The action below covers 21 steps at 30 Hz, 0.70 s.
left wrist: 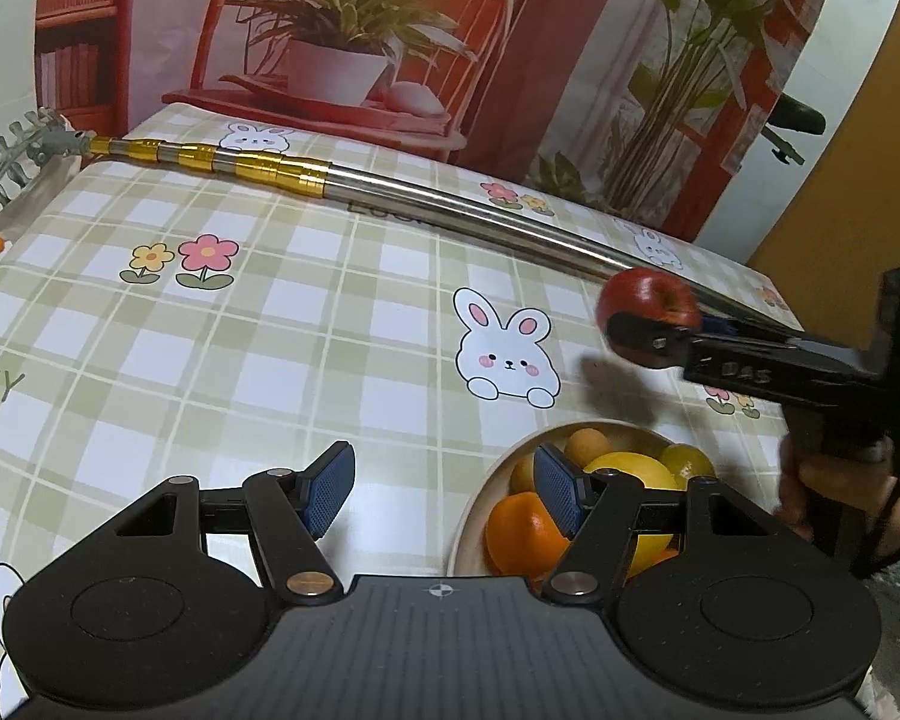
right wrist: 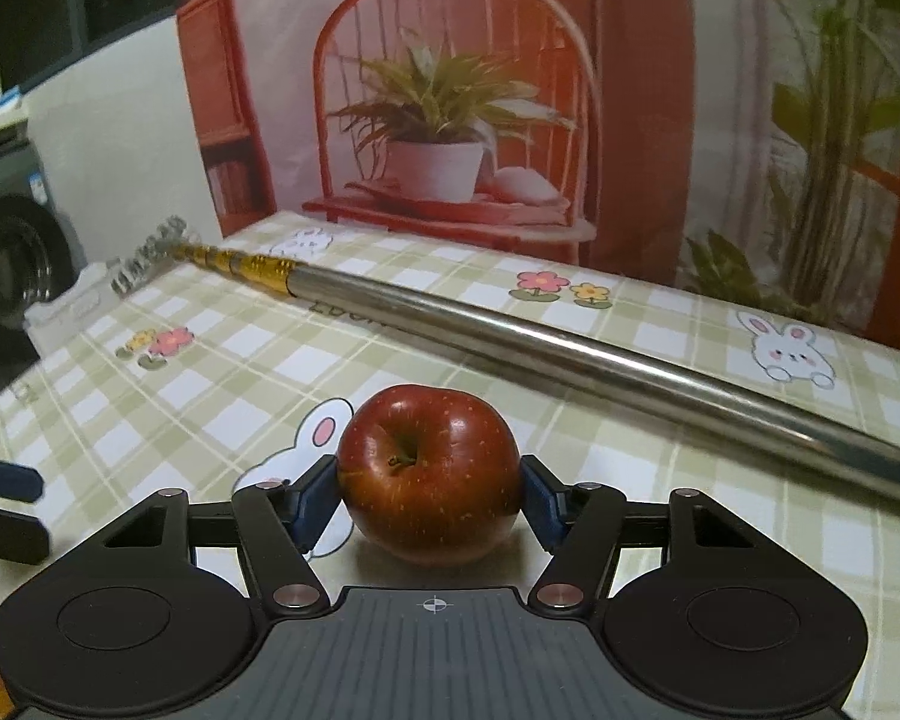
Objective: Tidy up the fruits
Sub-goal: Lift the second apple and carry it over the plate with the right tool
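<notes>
My right gripper (right wrist: pixel 429 489) is shut on a red apple (right wrist: pixel 429 471), its blue pads pressing both sides. In the left wrist view the same apple (left wrist: pixel 645 297) is held above the table, beyond a pale bowl (left wrist: pixel 471 516) that holds an orange (left wrist: pixel 519 525), a lemon (left wrist: pixel 630 471) and other yellow fruits. My left gripper (left wrist: pixel 444 489) is open and empty, low over the table, with its right finger over the bowl's left side.
A long steel telescopic pole with gold rings (left wrist: pixel 390 189) lies across the far side of the checked tablecloth (left wrist: pixel 270 330), also seen in the right wrist view (right wrist: pixel 510 336). A printed backdrop stands behind the table. A washing machine (right wrist: pixel 6 276) is at the left.
</notes>
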Motion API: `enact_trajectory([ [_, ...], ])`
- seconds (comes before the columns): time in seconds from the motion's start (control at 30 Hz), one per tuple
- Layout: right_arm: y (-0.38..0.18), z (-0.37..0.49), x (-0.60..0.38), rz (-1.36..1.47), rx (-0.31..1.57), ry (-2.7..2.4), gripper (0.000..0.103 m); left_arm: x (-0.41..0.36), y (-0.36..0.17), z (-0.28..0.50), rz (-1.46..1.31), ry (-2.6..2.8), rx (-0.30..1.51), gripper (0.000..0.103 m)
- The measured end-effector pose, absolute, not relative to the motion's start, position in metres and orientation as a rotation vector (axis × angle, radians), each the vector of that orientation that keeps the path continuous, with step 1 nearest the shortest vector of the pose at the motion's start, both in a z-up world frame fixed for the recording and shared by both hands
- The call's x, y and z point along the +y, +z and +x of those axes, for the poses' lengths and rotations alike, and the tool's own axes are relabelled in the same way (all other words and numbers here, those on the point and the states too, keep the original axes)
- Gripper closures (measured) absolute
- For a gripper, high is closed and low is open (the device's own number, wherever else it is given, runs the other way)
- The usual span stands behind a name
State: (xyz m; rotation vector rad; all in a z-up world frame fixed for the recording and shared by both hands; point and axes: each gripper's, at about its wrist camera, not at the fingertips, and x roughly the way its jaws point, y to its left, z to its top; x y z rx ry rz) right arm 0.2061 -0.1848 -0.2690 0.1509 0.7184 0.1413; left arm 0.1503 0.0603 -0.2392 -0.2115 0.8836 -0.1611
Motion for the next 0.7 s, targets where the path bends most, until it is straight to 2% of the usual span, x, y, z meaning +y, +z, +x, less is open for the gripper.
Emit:
enact_trajectory([
  [0.3,-0.233,0.159,-0.192,0.231,0.628,0.132,0.044,0.057,-0.233,0.143,-0.221,-0.169,0.88,0.035],
  [0.7,-0.217,0.089,-0.168,0.287,0.668,0.157,0.043,0.045,-0.221,0.122,-0.199,-0.188,0.86,0.035],
])
